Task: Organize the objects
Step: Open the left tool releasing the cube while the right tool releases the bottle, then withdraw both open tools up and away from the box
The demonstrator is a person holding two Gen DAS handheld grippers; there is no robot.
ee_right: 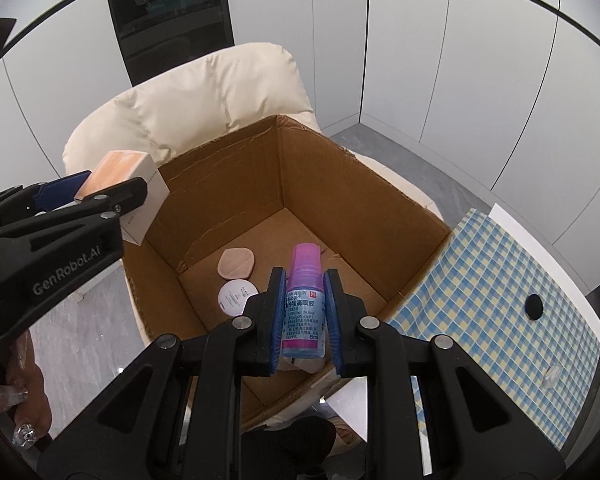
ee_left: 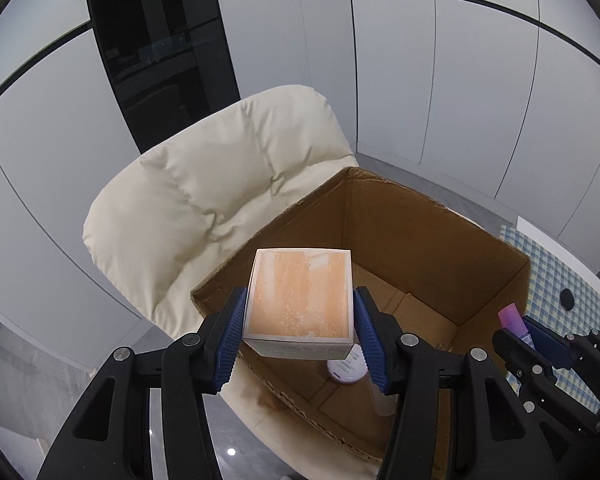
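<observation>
My left gripper is shut on a white box with an orange top and holds it over the near left edge of an open cardboard box. It also shows in the right wrist view, where the box hangs at the carton's left rim. My right gripper is shut on a small eye-drop bottle with a pink cap above the carton. Inside the carton lie a round white jar and a peach puff.
The carton sits on a cream padded chair. A table with a blue-and-yellow checked cloth stands to the right, with a black round thing on it. Grey wall panels lie behind.
</observation>
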